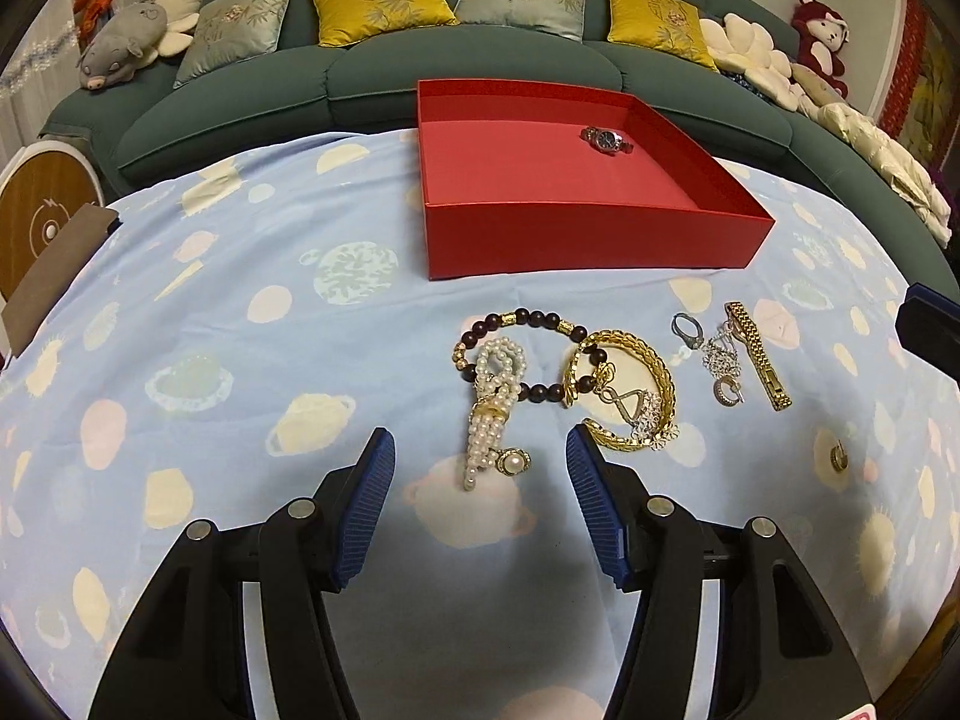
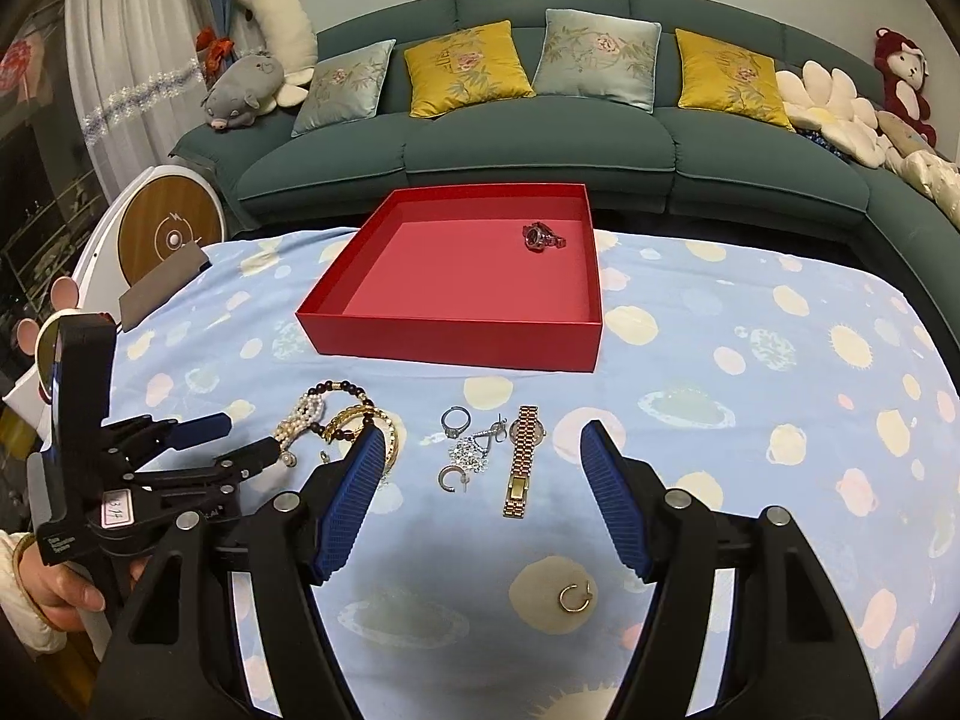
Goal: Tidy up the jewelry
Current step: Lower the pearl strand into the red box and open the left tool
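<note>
A red box (image 1: 576, 237) (image 2: 456, 342) sits on the blue patterned cloth with a silver watch (image 1: 607, 140) (image 2: 542, 236) inside. In front lie a pearl bracelet (image 1: 493, 408) with a pearl ring (image 1: 512, 461), a dark bead bracelet (image 1: 516, 354), a gold chain bangle (image 1: 651, 384), a silver ring (image 2: 456, 419), a silver pendant (image 2: 471, 450), a gold watch (image 1: 757, 354) (image 2: 523, 459) and a gold hoop (image 2: 575, 596). My left gripper (image 1: 480, 450) (image 2: 255, 435) is open around the pearl bracelet's lower end. My right gripper (image 2: 483, 444) is open above the gold watch and silver pieces.
A green sofa (image 2: 540, 138) with yellow and grey cushions and plush toys stands behind the table. A round white and wood device (image 2: 168, 234) and a grey card (image 2: 159, 291) are at the left. A small gold earring (image 1: 838, 456) lies at the right.
</note>
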Action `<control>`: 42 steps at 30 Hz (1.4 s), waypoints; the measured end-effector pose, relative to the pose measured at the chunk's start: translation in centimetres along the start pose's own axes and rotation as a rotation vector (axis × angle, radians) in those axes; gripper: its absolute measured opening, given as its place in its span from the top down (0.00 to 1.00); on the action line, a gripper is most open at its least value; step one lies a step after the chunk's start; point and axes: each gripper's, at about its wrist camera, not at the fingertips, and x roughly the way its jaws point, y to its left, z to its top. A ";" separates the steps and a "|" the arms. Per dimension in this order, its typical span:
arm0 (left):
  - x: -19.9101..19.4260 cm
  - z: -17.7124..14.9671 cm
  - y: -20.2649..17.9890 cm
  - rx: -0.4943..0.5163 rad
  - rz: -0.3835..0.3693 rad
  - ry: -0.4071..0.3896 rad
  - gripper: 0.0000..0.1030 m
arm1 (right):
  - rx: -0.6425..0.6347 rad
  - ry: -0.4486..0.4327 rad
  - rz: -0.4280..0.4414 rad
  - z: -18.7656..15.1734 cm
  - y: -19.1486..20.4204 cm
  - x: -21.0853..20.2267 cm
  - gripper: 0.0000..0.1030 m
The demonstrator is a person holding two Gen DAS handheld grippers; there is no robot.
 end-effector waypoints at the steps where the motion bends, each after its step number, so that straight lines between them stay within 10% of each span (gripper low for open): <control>1: 0.2 0.0 -0.1 0.003 0.000 0.004 0.50 | 0.000 0.002 0.001 0.0 0.1 0.1 0.37; 8: 1.6 -0.2 -0.5 0.003 -0.030 0.054 0.94 | -0.011 0.005 0.007 0.1 0.9 0.3 0.37; 19: -3.8 3.7 0.2 -0.008 -0.048 -0.086 0.94 | 0.012 0.015 -0.011 1.8 0.4 1.9 0.37; 29: -0.9 15.9 -2.0 0.002 -0.005 -0.175 0.94 | 0.131 -0.009 -0.023 4.8 -2.0 3.4 0.37; 32: 1.5 18.4 -2.0 -0.042 0.025 -0.167 0.64 | 0.134 -0.006 -0.028 5.0 -2.1 3.8 0.37; 42: -0.8 13.4 1.2 -0.059 0.084 -0.132 0.63 | 0.105 0.027 -0.013 4.3 -1.9 4.0 0.37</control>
